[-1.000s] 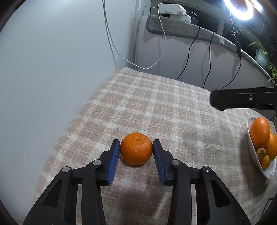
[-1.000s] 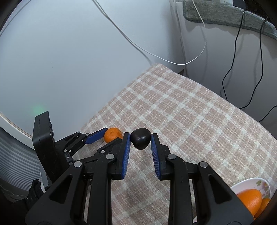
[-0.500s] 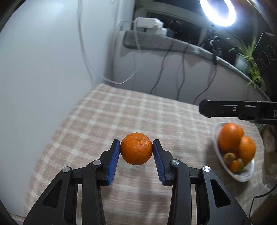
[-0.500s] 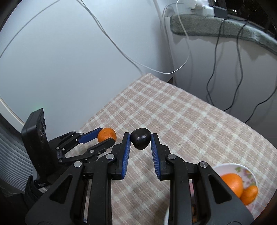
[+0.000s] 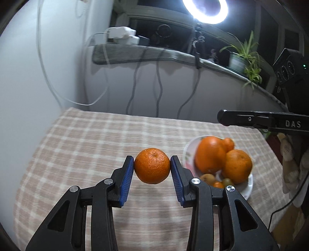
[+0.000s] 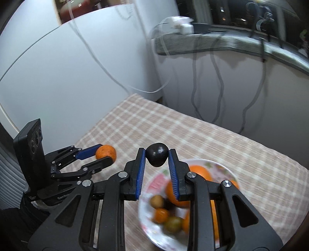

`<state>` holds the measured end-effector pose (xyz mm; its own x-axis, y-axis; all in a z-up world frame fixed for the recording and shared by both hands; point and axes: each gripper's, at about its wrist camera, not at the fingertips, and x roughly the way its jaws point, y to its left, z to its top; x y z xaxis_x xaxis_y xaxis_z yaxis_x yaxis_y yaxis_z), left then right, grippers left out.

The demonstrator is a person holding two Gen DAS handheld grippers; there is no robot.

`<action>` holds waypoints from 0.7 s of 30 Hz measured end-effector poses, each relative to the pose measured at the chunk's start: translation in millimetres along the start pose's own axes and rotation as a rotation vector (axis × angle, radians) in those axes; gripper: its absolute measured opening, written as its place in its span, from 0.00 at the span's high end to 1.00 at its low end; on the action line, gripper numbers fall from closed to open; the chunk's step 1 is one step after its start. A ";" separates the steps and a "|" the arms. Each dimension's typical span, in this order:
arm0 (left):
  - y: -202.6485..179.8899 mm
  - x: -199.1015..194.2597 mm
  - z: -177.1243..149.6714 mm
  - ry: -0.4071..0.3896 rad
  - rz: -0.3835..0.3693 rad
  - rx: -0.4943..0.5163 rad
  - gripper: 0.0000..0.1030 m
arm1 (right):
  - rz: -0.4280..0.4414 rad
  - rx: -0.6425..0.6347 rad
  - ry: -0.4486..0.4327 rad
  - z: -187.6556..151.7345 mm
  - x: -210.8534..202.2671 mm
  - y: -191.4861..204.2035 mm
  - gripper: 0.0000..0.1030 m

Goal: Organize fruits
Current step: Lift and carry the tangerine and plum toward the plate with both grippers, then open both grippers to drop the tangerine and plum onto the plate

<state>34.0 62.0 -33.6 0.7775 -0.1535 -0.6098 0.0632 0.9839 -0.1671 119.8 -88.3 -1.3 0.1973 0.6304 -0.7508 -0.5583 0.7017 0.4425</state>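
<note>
— What has the left gripper [image 5: 152, 167] got?

— A mandarin [image 5: 152, 165]. The blue pads on its fingers [image 5: 126, 180] press on either side of the fruit, and it hangs clear above the checked cloth [image 5: 87, 146] that covers the bench. From the other side you can see the same mandarin [image 6: 106, 152] sitting at the tips of that gripper.

— And the right gripper [image 6: 156, 158]?

— Its fingers [image 6: 140, 170] are clamped on a small dark fruit [image 6: 156, 157], glossy and nearly black, round with a slight point at the bottom. I cannot tell what kind it is. It is held in the air too, above the near rim of the bowl [image 6: 154, 185].

— Where is that bowl?

— On the cloth, to the right of the mandarin as the left camera sees it; the white bowl [image 5: 249, 185] has a flowery pattern inside. It holds a large orange [image 5: 209, 154], a smaller orange one [image 5: 238, 166] against it, and a few little brownish and greenish fruits [image 5: 207, 178] at the bottom. That part is blurred.

— Are the two grippers close?

— Side by side, with the mandarin to the left of the dark fruit, and not touching. One black finger of the right gripper reaches across above the bowl in the left camera's view.

— Anything behind?

— A ring light [image 5: 205, 9] shining above a grey ledge [image 5: 146, 54], cables [image 5: 133, 90] hanging down the white wall, and a potted plant [image 5: 243, 59].
</note>
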 end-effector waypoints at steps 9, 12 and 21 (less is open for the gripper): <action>-40.0 10.7 -2.0 0.025 -0.086 0.053 0.64 | -0.077 0.100 0.000 -17.9 -17.7 -58.6 0.75; -55.4 13.8 -4.8 0.037 -0.116 0.077 0.64 | -0.077 0.121 0.007 -22.2 -17.6 -72.4 0.75; -88.3 20.4 -16.6 0.076 -0.182 0.125 0.64 | -0.059 0.110 0.042 -24.2 0.4 -80.2 0.75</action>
<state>33.9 -29.5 -44.1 0.6973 -0.3312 -0.6357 0.2786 0.9424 -0.1853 145.1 -152.4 -49.0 0.1921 0.5739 -0.7961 -0.4545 0.7709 0.4461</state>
